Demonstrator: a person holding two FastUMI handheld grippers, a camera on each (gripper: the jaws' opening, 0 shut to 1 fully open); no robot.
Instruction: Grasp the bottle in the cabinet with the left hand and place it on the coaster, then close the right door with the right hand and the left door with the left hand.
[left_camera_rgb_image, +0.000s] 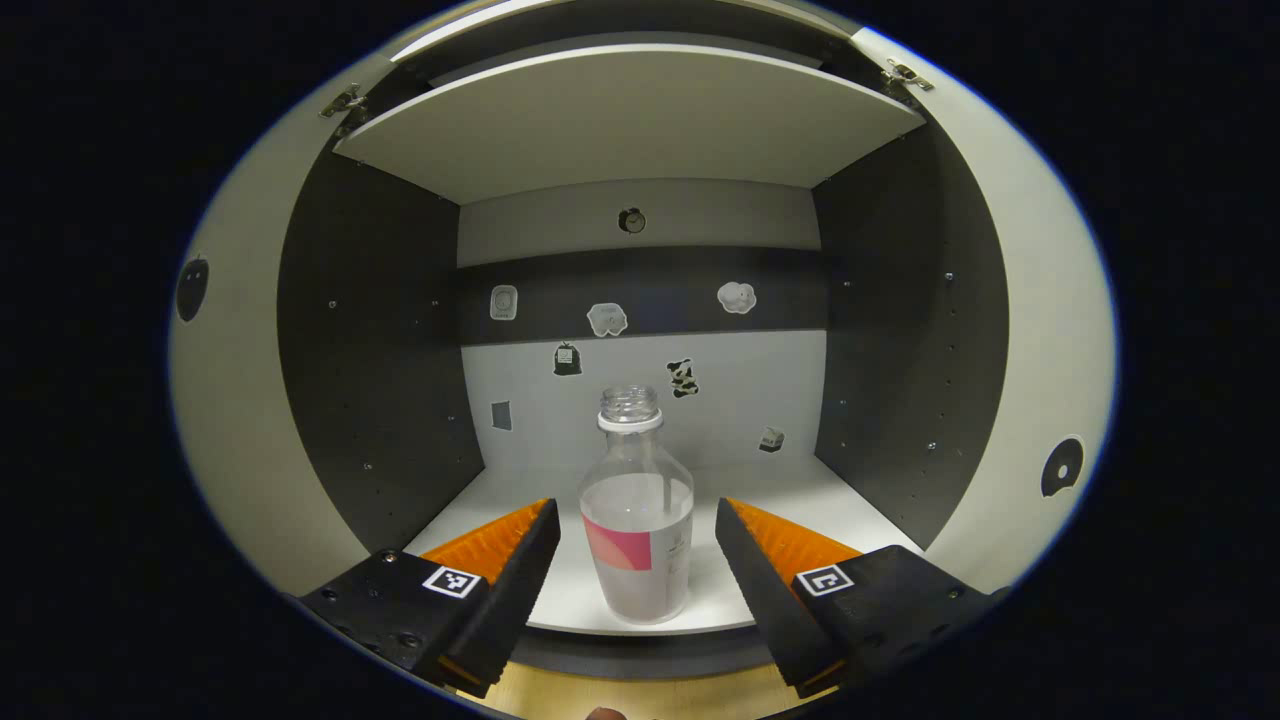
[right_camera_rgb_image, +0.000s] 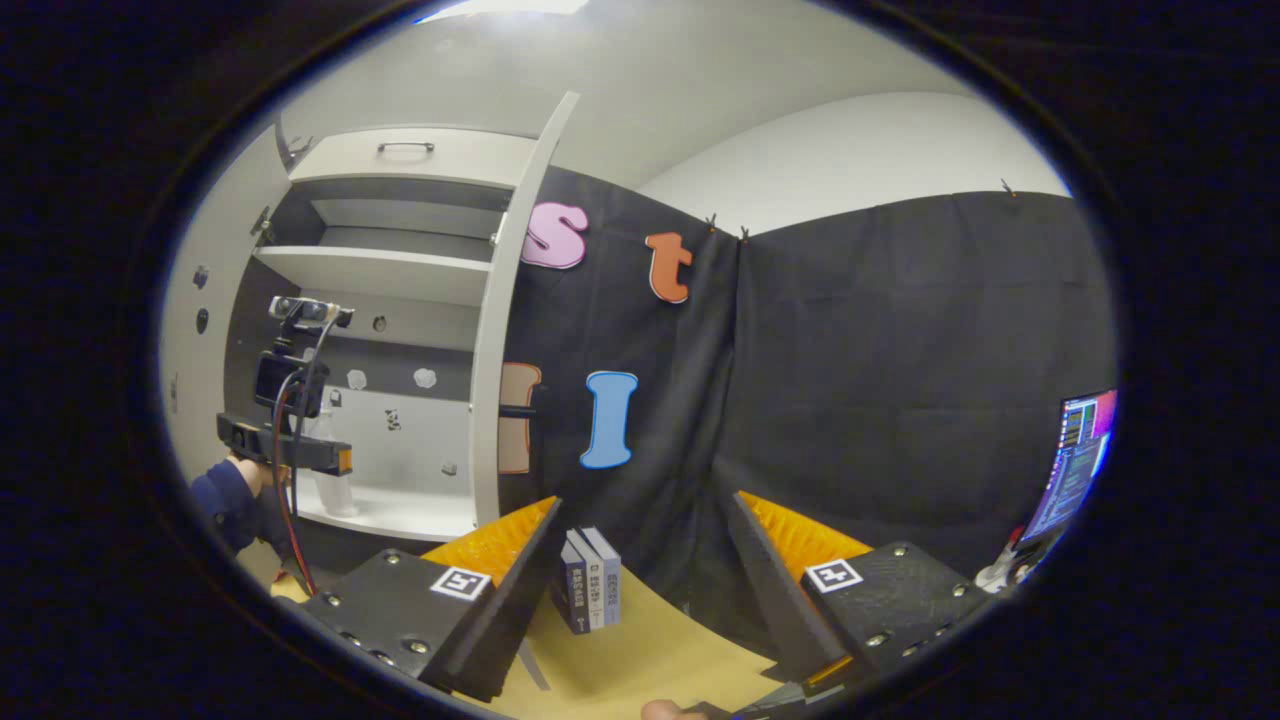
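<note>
The uncapped plastic bottle (left_camera_rgb_image: 637, 510) stands upright near the front edge of the cabinet's lower shelf (left_camera_rgb_image: 560, 600), both doors swung wide for access. The left gripper (left_camera_rgb_image: 637, 560) is centred on the bottle, fingers spread to either side of the body and apart from it, so closing should pinch the labelled section. The right gripper (right_camera_rgb_image: 640, 570) waits over the wooden table (right_camera_rgb_image: 640, 650), fingers spread and empty, beside the right door (right_camera_rgb_image: 500, 350). Small books (right_camera_rgb_image: 592, 592) stand ahead of it.
</note>
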